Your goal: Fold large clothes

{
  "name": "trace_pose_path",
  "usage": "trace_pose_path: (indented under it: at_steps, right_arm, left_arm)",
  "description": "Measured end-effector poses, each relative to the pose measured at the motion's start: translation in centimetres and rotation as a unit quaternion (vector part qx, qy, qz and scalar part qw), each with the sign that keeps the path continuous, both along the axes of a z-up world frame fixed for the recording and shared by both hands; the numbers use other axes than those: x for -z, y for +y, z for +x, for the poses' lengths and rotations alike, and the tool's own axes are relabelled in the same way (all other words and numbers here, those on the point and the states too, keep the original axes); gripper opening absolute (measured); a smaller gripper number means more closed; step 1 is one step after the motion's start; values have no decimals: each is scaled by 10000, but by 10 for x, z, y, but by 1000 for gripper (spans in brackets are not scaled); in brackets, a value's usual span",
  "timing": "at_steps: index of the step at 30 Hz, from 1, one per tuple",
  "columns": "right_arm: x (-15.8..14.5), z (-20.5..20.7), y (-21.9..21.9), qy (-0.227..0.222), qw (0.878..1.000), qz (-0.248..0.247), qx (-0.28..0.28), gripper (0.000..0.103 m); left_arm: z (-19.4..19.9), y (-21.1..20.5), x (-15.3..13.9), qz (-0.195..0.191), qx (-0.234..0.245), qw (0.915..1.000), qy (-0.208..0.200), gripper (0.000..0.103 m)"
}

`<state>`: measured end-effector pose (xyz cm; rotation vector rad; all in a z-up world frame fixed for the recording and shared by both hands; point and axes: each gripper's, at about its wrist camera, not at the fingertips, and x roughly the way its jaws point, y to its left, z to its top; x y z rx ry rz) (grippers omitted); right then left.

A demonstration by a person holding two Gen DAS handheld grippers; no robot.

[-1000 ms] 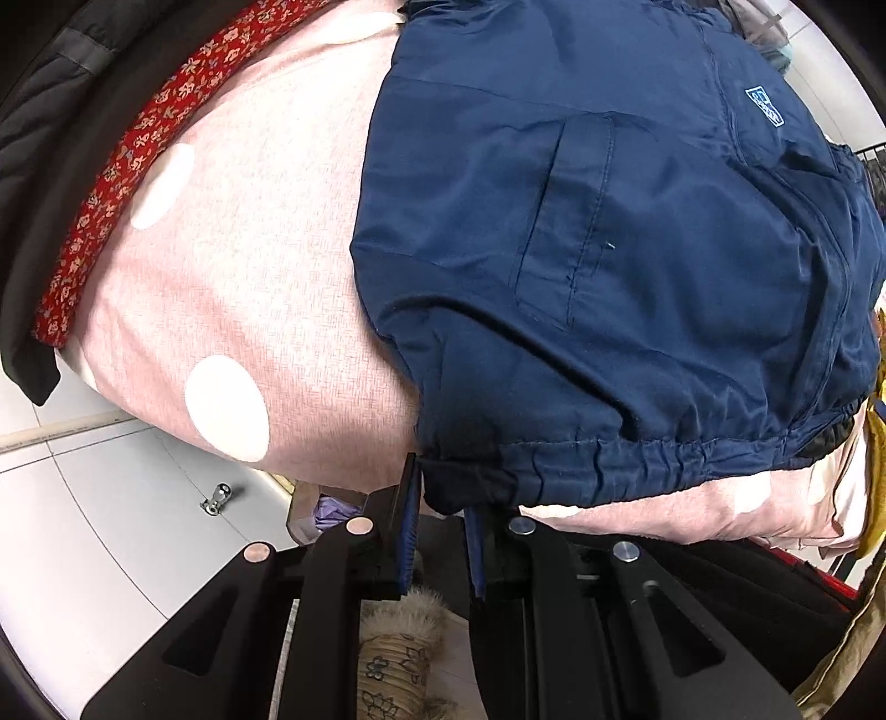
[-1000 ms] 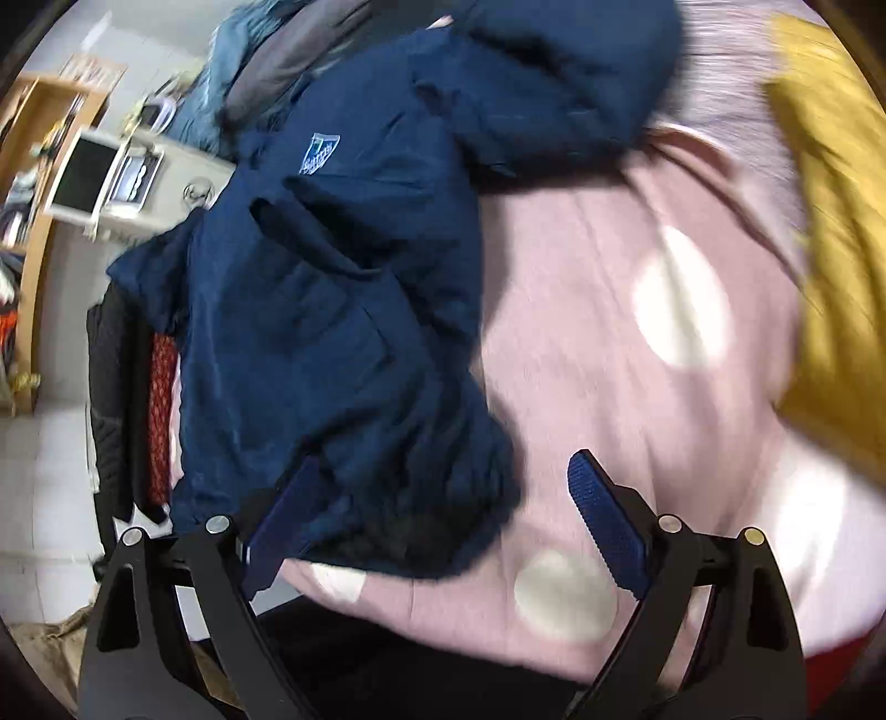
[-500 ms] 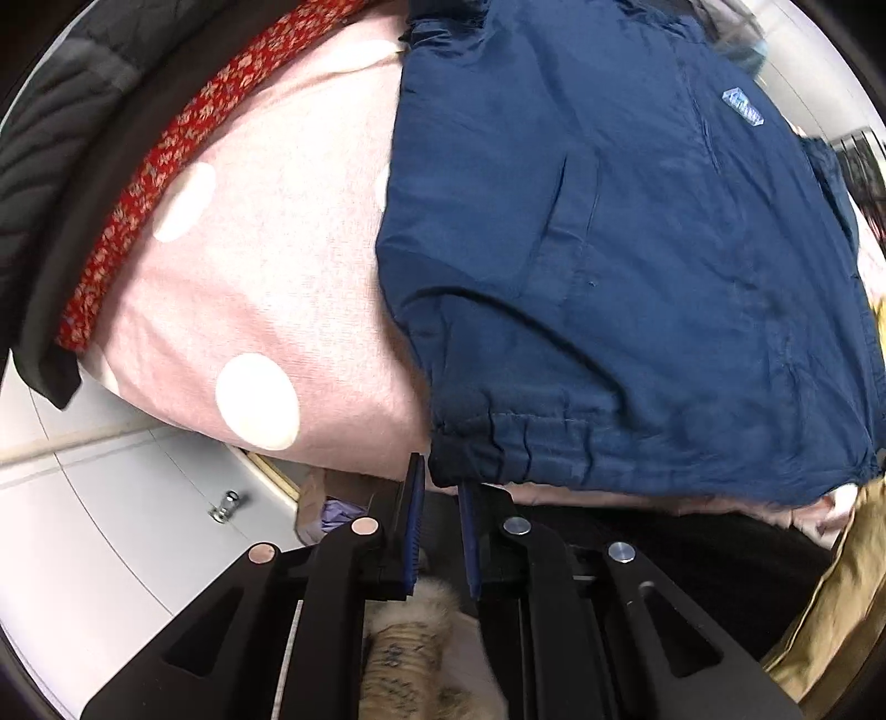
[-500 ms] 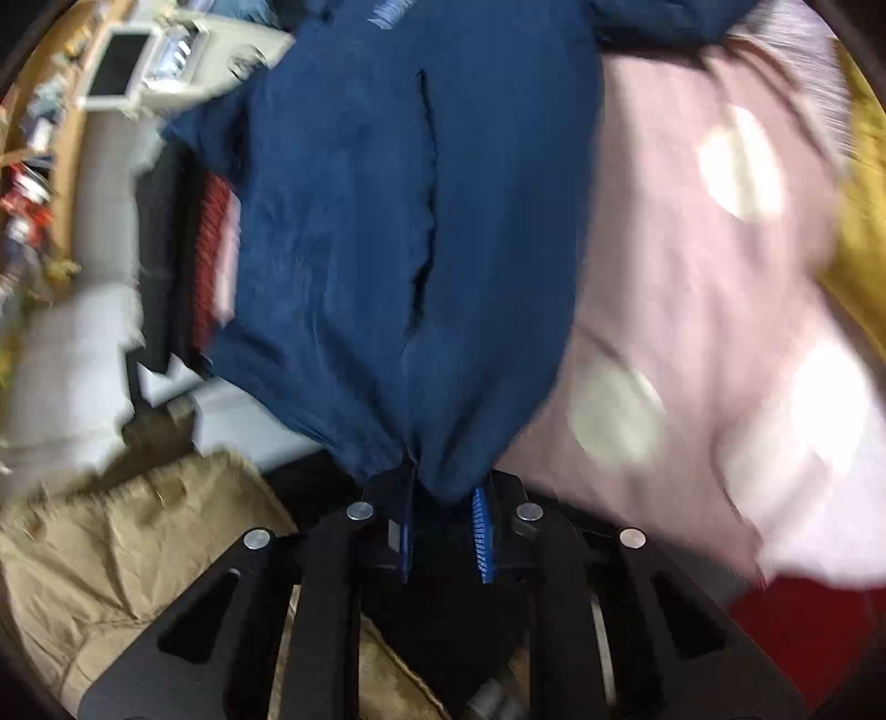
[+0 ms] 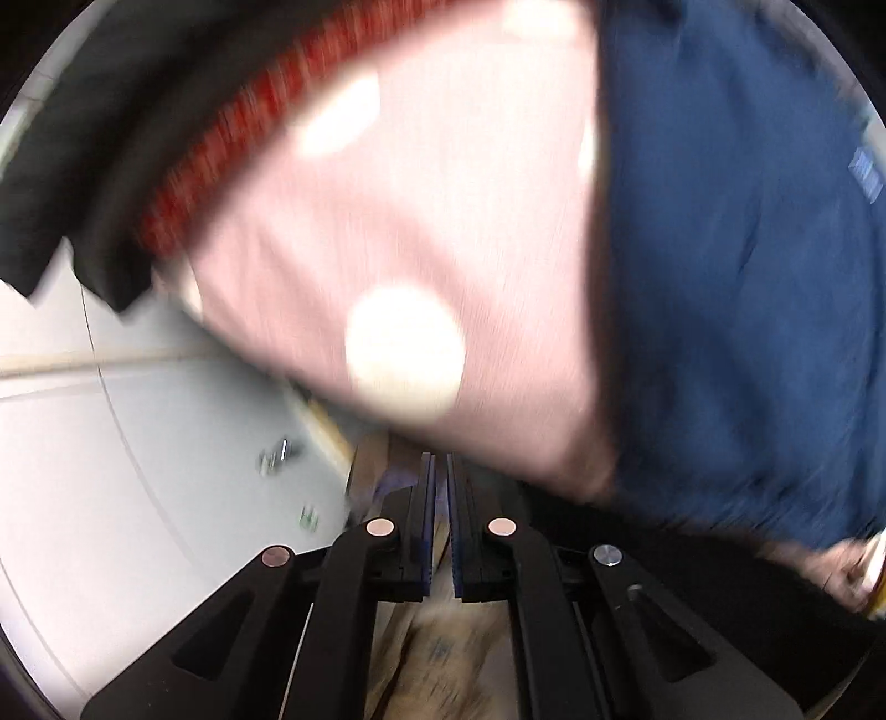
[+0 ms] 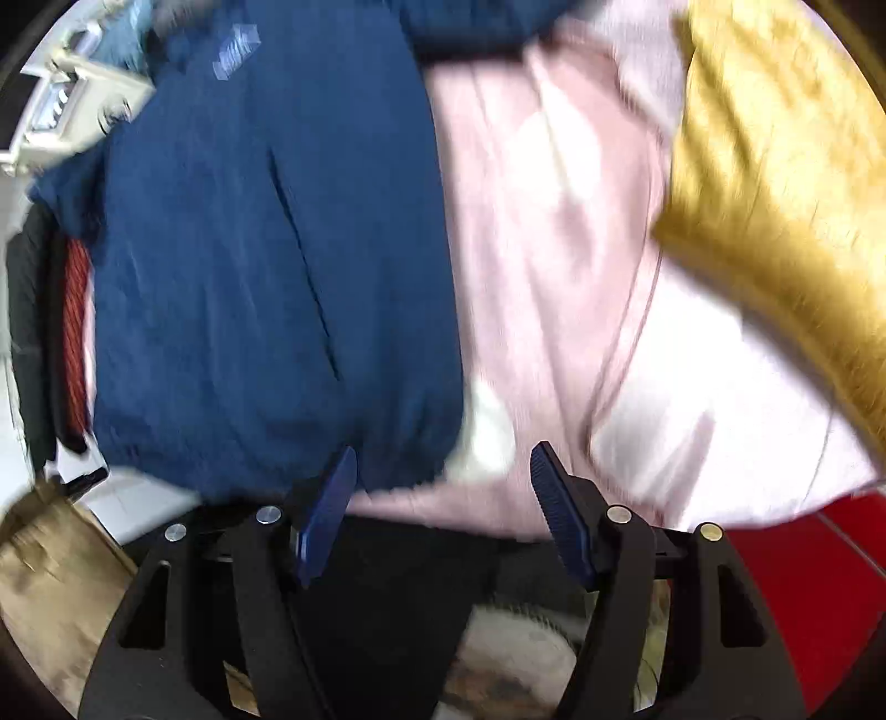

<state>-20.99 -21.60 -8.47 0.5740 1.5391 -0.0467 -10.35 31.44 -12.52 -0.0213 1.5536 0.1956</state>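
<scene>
The navy jacket is lying flat on the pink polka-dot bedding, occupying the left half of the right wrist view, with its gathered hem running along the near edge of the bed. A pale chest label is showing near the far end of the jacket. In the left wrist view, which is motion-blurred, the same jacket is filling the right side, and pink bedding with white dots is filling the centre.

The left gripper is sitting below the bed edge with its jaws pressed nearly together, only a thin gap showing, and nothing is showing between them. The right gripper is hovering at the hem with its jaws spread wide, gripping nothing; its left pad is overlapping the hem line.

A mustard-yellow cushion is resting on the bedding to the right. A red patterned cloth and a black garment are lying along the far left edge of the bed.
</scene>
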Motion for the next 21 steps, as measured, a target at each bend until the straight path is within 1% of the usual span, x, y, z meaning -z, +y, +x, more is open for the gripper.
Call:
trace_pose_path:
  at_steps: [1, 2, 3, 4, 5, 6, 8, 9, 10, 11, 12, 13, 14, 15, 16, 17, 18, 19, 20, 21]
  right_arm:
    - [-9, 9, 4, -244, 9995, -171, -96, 67]
    - [-15, 16, 9, -419, 9983, -316, -240, 68]
    - [-20, 26, 19, -598, 9960, -466, -482, 75]
    - [-23, 37, 34, -727, 9926, -577, -788, 77]
    - [-23, 47, 50, -798, 9882, -685, -1109, 77]
    - [-24, 50, 66, -853, 9837, -780, -1377, 77]
    - [-22, 61, 95, -1027, 9740, -814, -1848, 77]
    - [-17, 66, 110, -1064, 9683, -783, -2118, 78]
    - [-17, 72, 124, -1045, 9657, -821, -2229, 78]
    - [-10, 81, 138, -990, 9608, -973, -2401, 79]
    - [-2, 81, 145, -915, 9564, -1147, -2527, 81]
    - [13, 79, 152, -728, 9519, -1348, -2652, 81]
    - [29, 75, 154, -522, 9478, -1521, -2753, 81]
    - [39, 71, 154, -394, 9445, -1641, -2819, 83]
    - [54, 64, 154, -276, 9409, -1734, -2895, 90]
    - [66, 57, 152, -166, 9394, -1756, -2941, 93]
    - [71, 54, 153, -112, 9390, -1770, -2948, 97]
    - [77, 51, 151, -67, 9393, -1790, -2928, 97]
    - [78, 50, 151, -92, 9400, -1799, -2897, 97]
    - [80, 51, 151, -71, 9397, -1822, -2893, 97]
  left_arm:
    - [10, -9, -17, -30, 99, 9992, -379, 25]
    - [18, -21, -29, -37, 252, 9972, -699, 57]
    - [24, -33, -36, -35, 385, 9950, -920, 71]
    - [31, -48, -41, -80, 580, 9917, -1147, 81]
    - [38, -70, -42, -212, 858, 9876, -1300, 81]
    - [42, -84, -39, -297, 1037, 9860, -1276, 81]
    - [52, -120, -22, -413, 1462, 9830, -1027, 81]
    - [52, -128, -14, -421, 1593, 9817, -955, 81]
    - [53, -135, 1, -394, 1740, 9802, -857, 81]
    - [52, -143, 16, -309, 1849, 9798, -702, 81]
    - [52, -143, 27, -250, 1866, 9806, -544, 81]
    - [48, -142, 43, -172, 1839, 9822, -333, 81]
    - [42, -142, 57, -129, 1805, 9832, -226, 81]
    - [37, -136, 70, -170, 1774, 9838, -195, 83]
    - [33, -131, 78, -273, 1745, 9839, -285, 84]
    - [32, -129, 81, -330, 1733, 9837, -349, 85]
    - [32, -129, 84, -355, 1743, 9834, -360, 86]
    - [34, -130, 86, -318, 1751, 9835, -317, 89]
    - [38, -133, 88, -266, 1743, 9841, -228, 96]
    - [43, -136, 92, -241, 1727, 9846, -150, 97]
